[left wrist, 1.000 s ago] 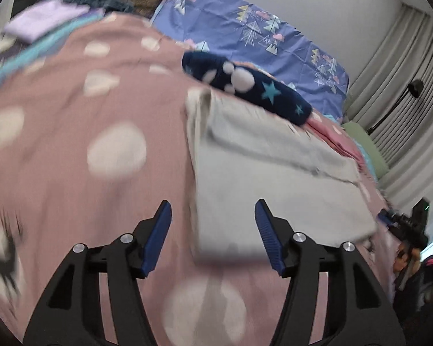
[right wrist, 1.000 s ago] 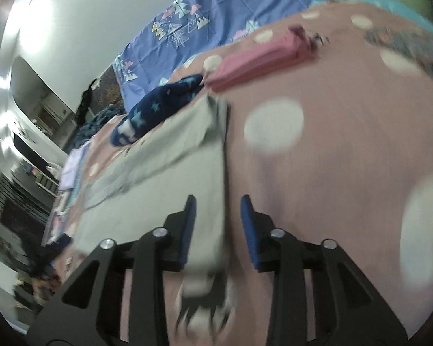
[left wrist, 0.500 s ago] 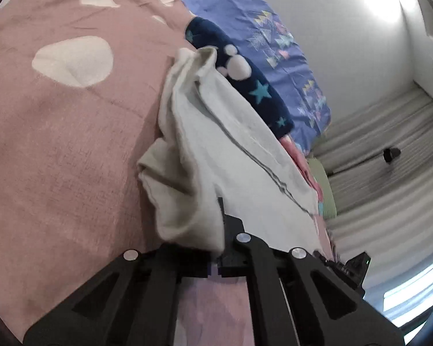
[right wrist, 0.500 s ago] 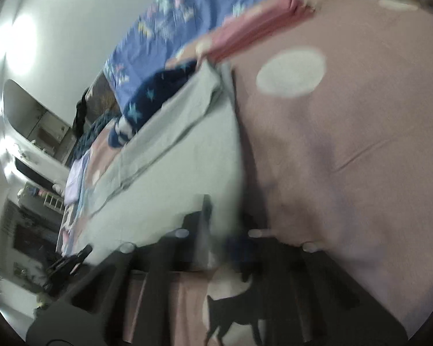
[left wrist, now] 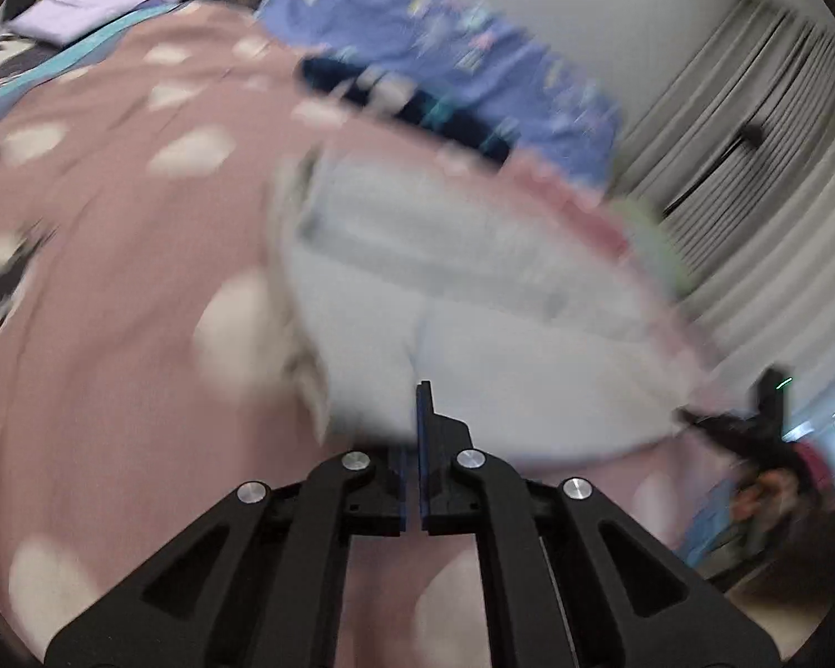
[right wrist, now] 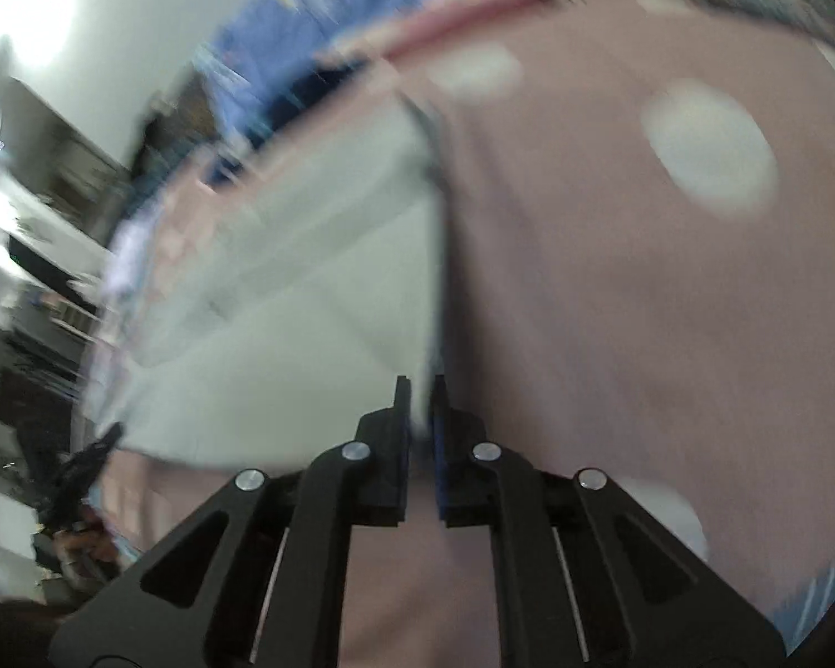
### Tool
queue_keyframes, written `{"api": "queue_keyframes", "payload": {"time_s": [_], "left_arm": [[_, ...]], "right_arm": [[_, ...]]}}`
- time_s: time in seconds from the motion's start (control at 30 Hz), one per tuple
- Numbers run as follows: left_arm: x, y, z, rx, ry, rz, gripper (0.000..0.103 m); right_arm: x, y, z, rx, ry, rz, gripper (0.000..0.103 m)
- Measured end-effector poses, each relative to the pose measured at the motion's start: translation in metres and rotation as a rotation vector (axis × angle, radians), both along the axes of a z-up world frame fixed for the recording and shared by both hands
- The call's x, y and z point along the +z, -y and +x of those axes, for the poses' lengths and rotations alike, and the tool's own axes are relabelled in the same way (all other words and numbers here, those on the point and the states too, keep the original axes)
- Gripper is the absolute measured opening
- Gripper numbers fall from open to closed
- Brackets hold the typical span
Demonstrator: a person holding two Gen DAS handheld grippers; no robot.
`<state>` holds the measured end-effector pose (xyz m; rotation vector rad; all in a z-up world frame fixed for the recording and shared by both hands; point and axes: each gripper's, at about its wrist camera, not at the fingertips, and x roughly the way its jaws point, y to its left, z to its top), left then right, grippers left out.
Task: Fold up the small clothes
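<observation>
A pale grey garment (left wrist: pixel 473 289) lies on the pink dotted bedspread (left wrist: pixel 111 222), blurred by motion. My left gripper (left wrist: pixel 414 417) grips its near left corner. The jaws are easing open a little, and the hem still sits between the pads and covers the left fingertip. In the right wrist view the same garment (right wrist: pixel 306 300) stretches away to the left. My right gripper (right wrist: pixel 420 401) pinches its near right corner, its jaws also opening slightly with cloth between them. The near edge hangs taut between the two grippers.
Behind the garment lie a navy starred garment (left wrist: pixel 395 94), a folded pink one (left wrist: pixel 579 211) and a purple patterned pillow (left wrist: pixel 473 39). A folded lilac cloth (left wrist: pixel 78 14) sits far left. Curtains (left wrist: pixel 751 139) hang on the right. The bedspread (right wrist: pixel 612 278) extends right of the garment.
Both grippers went from open over the garment's near edge to closed on its corners. The left corner bunched up half a second ago and now looks pulled flatter. Both views swing and blur.
</observation>
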<state>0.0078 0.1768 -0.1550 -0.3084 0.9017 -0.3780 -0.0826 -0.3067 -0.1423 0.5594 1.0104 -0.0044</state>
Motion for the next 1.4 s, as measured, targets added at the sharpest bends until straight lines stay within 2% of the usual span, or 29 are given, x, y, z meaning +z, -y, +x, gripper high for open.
{"api": "queue_keyframes", "payload": {"time_s": [0.07, 0.1, 0.17, 0.23, 0.3, 0.37, 0.47, 0.6, 0.73, 0.83, 0.9, 1.03, 1.1, 1.2, 1.3, 1.4], "left_arm": [[-0.010, -0.014, -0.009, 0.077, -0.030, 0.081, 0.025], [-0.006, -0.021, -0.010, 0.119, -0.019, 0.102, 0.025], [0.016, -0.033, -0.008, 0.186, 0.069, 0.147, 0.025], [0.040, -0.033, -0.002, 0.178, 0.168, 0.149, 0.025], [0.048, -0.021, 0.012, 0.122, 0.192, 0.125, 0.025], [0.042, 0.000, 0.033, 0.033, 0.152, 0.115, 0.026], [0.019, 0.025, 0.058, -0.037, 0.072, 0.140, 0.026], [-0.011, 0.030, 0.092, -0.051, -0.002, 0.111, 0.027], [-0.009, 0.032, 0.119, -0.046, 0.003, 0.108, 0.031], [-0.001, 0.037, 0.139, -0.040, 0.022, 0.127, 0.032], [0.013, 0.036, 0.160, -0.003, 0.061, 0.135, 0.032], [0.057, 0.014, 0.187, 0.117, 0.163, 0.062, 0.035], [0.075, 0.003, 0.187, 0.159, 0.226, 0.054, 0.051], [0.090, -0.010, 0.179, 0.175, 0.291, 0.087, 0.055], [0.082, -0.019, 0.171, 0.140, 0.272, 0.118, 0.055], [0.064, -0.017, 0.164, 0.053, 0.229, 0.207, 0.056]], "right_arm": [[-0.001, 0.001, -0.004, -0.014, 0.005, -0.029, 0.013], [0.007, 0.001, -0.003, -0.024, 0.024, -0.059, 0.016], [0.029, -0.008, 0.008, 0.001, 0.106, -0.157, 0.016], [0.041, -0.020, 0.022, 0.050, 0.162, -0.219, 0.016], [0.045, -0.036, 0.043, 0.114, 0.192, -0.267, 0.016], [0.042, -0.045, 0.069, 0.162, 0.179, -0.257, 0.016], [0.024, -0.047, 0.102, 0.190, 0.131, -0.226, 0.016], [0.005, -0.039, 0.116, 0.192, 0.090, -0.192, 0.016], [0.007, -0.041, 0.134, 0.216, 0.114, -0.212, 0.015], [0.010, -0.041, 0.154, 0.219, 0.136, -0.214, 0.016], [0.019, -0.037, 0.170, 0.209, 0.169, -0.190, 0.016], [0.055, -0.016, 0.194, 0.110, 0.295, -0.133, 0.016], [0.071, -0.009, 0.195, 0.094, 0.344, -0.133, 0.017], [0.083, -0.004, 0.191, 0.107, 0.374, -0.205, 0.029], [0.075, -0.002, 0.189, 0.193, 0.332, -0.266, 0.034], [0.056, -0.011, 0.192, 0.292, 0.263, -0.351, 0.044]]}}
